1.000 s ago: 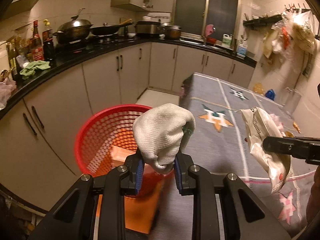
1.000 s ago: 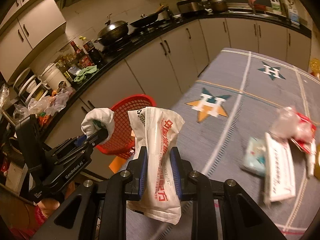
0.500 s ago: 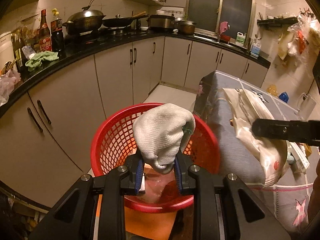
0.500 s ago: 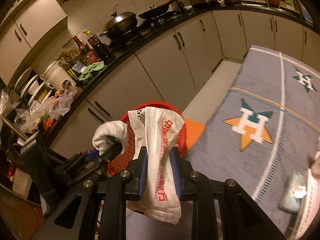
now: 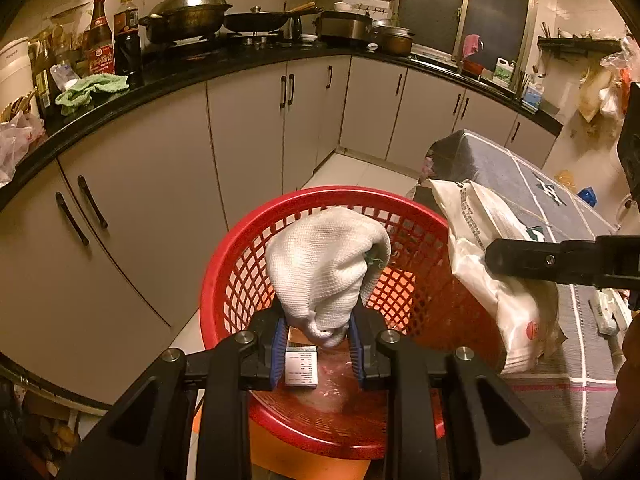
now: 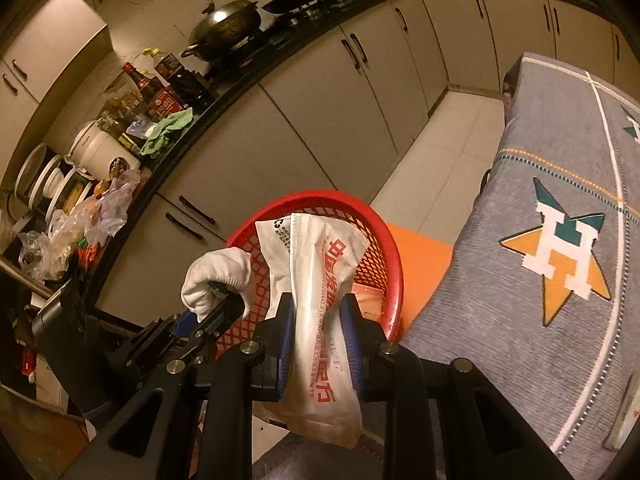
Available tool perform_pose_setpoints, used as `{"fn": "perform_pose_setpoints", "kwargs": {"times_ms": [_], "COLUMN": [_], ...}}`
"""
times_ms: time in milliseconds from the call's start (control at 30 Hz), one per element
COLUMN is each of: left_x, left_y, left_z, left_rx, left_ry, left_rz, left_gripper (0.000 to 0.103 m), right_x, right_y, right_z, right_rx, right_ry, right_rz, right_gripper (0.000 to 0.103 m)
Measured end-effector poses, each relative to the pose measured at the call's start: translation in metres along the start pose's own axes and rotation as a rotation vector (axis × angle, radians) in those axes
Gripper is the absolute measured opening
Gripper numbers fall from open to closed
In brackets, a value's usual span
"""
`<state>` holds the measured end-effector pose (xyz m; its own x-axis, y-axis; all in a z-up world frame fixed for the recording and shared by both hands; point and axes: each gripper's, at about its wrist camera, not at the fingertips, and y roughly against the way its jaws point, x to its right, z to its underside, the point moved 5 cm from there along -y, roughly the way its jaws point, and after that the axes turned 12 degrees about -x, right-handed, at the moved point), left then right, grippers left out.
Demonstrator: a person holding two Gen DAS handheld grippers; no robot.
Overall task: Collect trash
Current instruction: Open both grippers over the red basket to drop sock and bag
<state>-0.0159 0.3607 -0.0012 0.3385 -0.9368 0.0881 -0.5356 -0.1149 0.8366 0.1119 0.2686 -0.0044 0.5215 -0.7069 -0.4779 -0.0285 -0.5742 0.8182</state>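
- Tabletop point(image 6: 560, 160) under a grey cloth with star prints, cut off at the right edge of both views; flat white items at its far right corner too clipped to identify.
- Red basket point(image 5: 236, 264) on the floor just beside the tabletop, near rim hidden behind the tool bodies; inside, a small white label card point(image 5: 302, 368) and a pinkish film, otherwise hard to make out.
- Orange slab point(image 6: 416, 256) under the basket, mostly covered by it.
- Left tool point(image 5: 318, 344) closed narrowly on a white knitted glove point(image 5: 324, 264), held above the basket's opening; glove's lower end pinched between the blue pads, a green scrap showing at its right fold.
- Right tool point(image 6: 318, 336) clamped on a white plastic bag point(image 6: 320, 280) with red print, held over the basket's rim nearest the tabletop; bag's bottom end hanging below the pads, its print only partly legible.
- In the left view, only one black finger point(image 5: 532, 258) of the right tool visible across the bag.
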Motion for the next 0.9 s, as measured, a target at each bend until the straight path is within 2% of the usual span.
{"fn": "perform_pose_setpoints", "kwargs": {"times_ms": [533,667,733,800,900], "left_x": [-0.003,-0.003,-0.003,-0.004,-0.002], "left_y": [-0.007,-0.008,-0.007,-0.005,-0.003], "left_z": [0.0,0.0,0.0,0.0,0.0], "left_rx": [-0.017,-0.018,-0.015,-0.008,0.001], "left_ry": [0.001,-0.002,-0.004,-0.004,-0.013], "left_rz": [-0.011,-0.019,-0.022,-0.025,-0.033], "left_gripper": [0.026,0.034,0.044,0.054,0.06], "right_x": [0.004,0.004,0.006,0.007,0.009], "right_y": [-0.019,-0.022,-0.022,-0.021,-0.015], "right_z": [-0.009,-0.01,-0.01,-0.01,-0.009], "right_rx": [-0.018,-0.018,-0.02,-0.017,0.002], "right_ry": [-0.033,-0.04,-0.05,-0.054,-0.061], "right_rz": [-0.002,-0.005,-0.016,-0.02,-0.023], "right_gripper": [0.028,0.03,0.031,0.041,0.043]}}
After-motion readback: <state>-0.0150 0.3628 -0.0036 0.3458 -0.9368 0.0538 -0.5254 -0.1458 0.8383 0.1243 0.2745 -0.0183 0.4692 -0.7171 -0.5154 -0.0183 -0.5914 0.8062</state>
